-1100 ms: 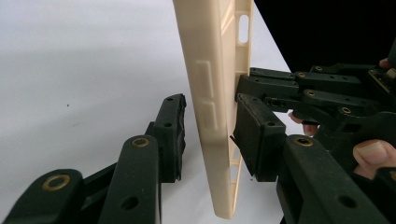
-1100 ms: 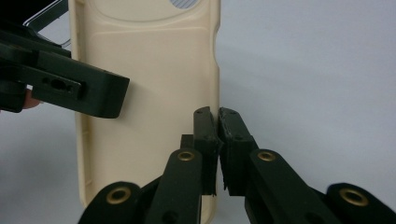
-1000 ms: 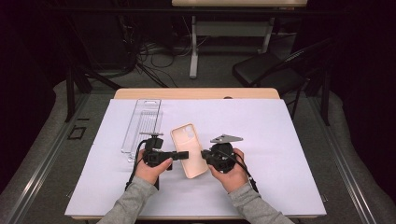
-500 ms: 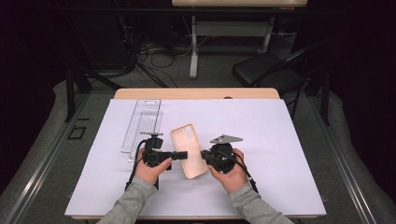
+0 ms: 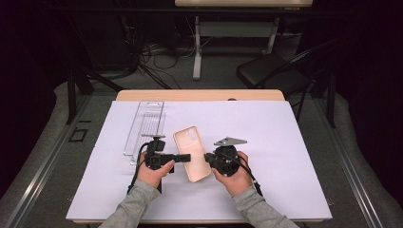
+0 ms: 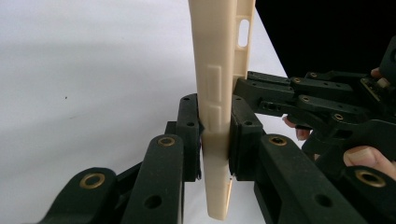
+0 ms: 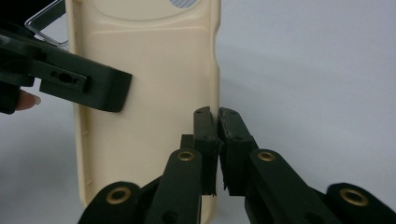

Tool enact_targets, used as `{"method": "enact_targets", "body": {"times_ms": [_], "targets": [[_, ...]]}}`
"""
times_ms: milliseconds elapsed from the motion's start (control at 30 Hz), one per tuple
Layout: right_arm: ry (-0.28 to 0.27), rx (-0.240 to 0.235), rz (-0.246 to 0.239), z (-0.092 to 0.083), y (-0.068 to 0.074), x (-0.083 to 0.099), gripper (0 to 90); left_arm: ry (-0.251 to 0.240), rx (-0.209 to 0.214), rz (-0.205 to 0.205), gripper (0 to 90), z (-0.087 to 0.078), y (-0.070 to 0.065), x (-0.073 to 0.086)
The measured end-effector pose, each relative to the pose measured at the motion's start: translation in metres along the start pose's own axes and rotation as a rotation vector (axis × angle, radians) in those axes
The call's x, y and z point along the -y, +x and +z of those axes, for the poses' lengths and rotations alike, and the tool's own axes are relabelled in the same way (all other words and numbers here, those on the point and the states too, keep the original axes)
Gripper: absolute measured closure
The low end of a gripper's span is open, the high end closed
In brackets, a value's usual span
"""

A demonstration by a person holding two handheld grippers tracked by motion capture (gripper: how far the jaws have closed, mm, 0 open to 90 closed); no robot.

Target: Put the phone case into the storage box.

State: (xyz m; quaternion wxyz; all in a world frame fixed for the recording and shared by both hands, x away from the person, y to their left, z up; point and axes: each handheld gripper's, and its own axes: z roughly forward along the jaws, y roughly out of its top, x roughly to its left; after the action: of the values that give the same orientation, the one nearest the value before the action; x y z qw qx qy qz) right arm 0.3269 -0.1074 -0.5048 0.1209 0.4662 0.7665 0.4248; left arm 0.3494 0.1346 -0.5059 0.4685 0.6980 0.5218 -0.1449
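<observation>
Beige phone case (image 5: 191, 153) on white sheet (image 5: 285, 142) (clear tray (image 5: 145, 128) beside); left gripper (image 6: 215, 135) and right gripper (image 7: 218, 140) each pinching an edge

nothing visibly changed: both grippers stay clamped on the phone case (image 5: 192, 153) edges as before.

Lab, dark room, floor cables (image 5: 157, 61), covered table (image 5: 294, 142)

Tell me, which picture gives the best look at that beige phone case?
The high view: the whole phone case shows there, flat above the white sheet, with the left gripper and right gripper pinching opposite long edges. The left gripper view shows it edge-on between closed jaws; the right gripper view shows its inner face, cropped.
</observation>
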Motion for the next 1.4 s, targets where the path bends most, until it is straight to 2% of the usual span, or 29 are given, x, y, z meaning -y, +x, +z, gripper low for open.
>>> {"method": "enact_targets", "body": {"times_ms": [233, 900, 1400], "targets": [[0.003, -0.003, 0.000, 0.0000, -0.0003, 0.0000, 86.5, 0.005, 0.002, -0.009, 78.6, -0.0001, 0.0013, -0.0001], [0.002, -0.018, 0.006, 0.0009, -0.0019, 0.0002, 86.4, 0.002, 0.048, -0.056, 79.8, -0.0003, 0.0070, -0.0003], [0.010, -0.026, 0.009, 0.0016, -0.0022, 0.0003, 85.7, 0.001, 0.053, -0.053, 80.0, -0.0010, 0.0067, 0.0001]]}}
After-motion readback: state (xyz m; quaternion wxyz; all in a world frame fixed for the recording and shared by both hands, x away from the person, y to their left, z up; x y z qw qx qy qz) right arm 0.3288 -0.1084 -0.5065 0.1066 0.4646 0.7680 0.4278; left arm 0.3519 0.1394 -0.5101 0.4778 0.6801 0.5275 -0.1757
